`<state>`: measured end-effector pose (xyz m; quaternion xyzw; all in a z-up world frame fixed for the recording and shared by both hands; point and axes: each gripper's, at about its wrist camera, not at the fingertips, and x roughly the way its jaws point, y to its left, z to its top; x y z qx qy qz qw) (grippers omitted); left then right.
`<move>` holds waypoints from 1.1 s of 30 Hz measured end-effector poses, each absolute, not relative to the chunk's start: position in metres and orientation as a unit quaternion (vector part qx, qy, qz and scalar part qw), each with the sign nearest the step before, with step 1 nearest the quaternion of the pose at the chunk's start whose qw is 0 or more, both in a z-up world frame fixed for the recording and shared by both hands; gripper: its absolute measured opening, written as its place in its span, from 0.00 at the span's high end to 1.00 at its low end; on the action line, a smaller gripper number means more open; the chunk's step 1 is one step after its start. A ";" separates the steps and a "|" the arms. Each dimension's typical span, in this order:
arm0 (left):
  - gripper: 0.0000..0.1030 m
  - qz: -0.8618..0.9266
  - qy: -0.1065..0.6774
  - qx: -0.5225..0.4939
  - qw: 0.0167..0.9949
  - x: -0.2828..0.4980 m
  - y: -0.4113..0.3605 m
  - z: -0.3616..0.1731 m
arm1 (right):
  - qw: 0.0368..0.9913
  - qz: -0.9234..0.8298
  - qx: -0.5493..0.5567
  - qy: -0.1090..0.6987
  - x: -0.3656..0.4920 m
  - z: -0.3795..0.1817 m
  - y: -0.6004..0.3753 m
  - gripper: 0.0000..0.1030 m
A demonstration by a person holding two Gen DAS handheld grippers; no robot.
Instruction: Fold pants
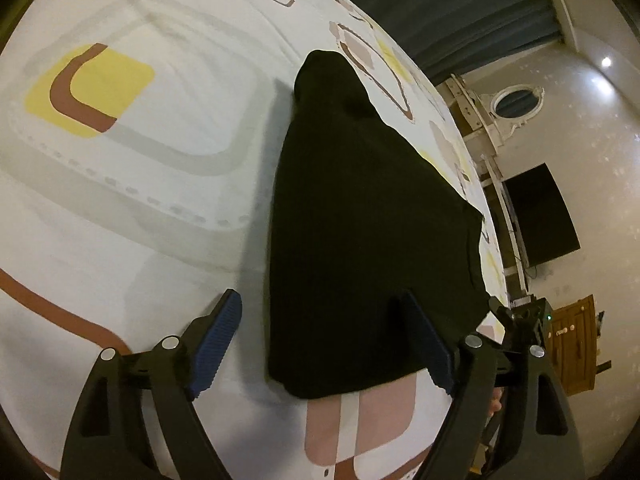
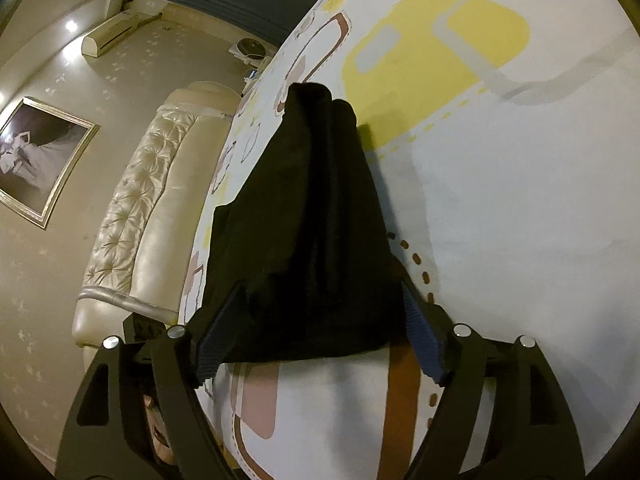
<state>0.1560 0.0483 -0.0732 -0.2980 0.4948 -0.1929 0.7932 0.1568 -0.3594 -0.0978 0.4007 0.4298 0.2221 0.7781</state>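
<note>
Black pants (image 1: 360, 216) lie as a long folded strip on a patterned bed sheet (image 1: 140, 160), running away from me. My left gripper (image 1: 320, 312) is open over the near end of the pants; its right finger (image 1: 424, 340) is over the cloth and its left finger over bare sheet. In the right wrist view the pants (image 2: 308, 220) show lengthwise folds. My right gripper (image 2: 324, 304) is open, its fingers straddling the near end of the pants, holding nothing.
The sheet (image 2: 500, 200) covers a bed with a cream tufted headboard (image 2: 140, 208). The bed edge runs beside the pants. A dark screen (image 1: 544, 216), a wooden cabinet (image 1: 572, 344), a framed picture (image 2: 40, 160) and blue curtains stand around the room.
</note>
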 end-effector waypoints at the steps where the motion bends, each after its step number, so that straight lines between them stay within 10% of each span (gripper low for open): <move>1: 0.21 -0.193 0.493 -0.301 0.793 0.156 0.046 -0.074 | 0.777 0.224 0.399 0.432 0.157 -0.098 -0.357 0.26; 7: 0.58 -0.185 0.500 -0.288 0.795 0.152 0.037 -0.071 | 0.770 0.211 0.404 0.447 0.156 -0.103 -0.356 0.65; 11: 0.71 -0.177 0.494 -0.271 0.807 0.144 0.040 -0.055 | 0.765 0.223 0.428 0.428 0.146 -0.091 -0.361 0.71; 33: 0.70 -0.180 0.485 -0.220 0.827 0.091 0.040 -0.056 | 0.738 0.233 0.463 0.432 0.087 -0.121 -0.365 0.71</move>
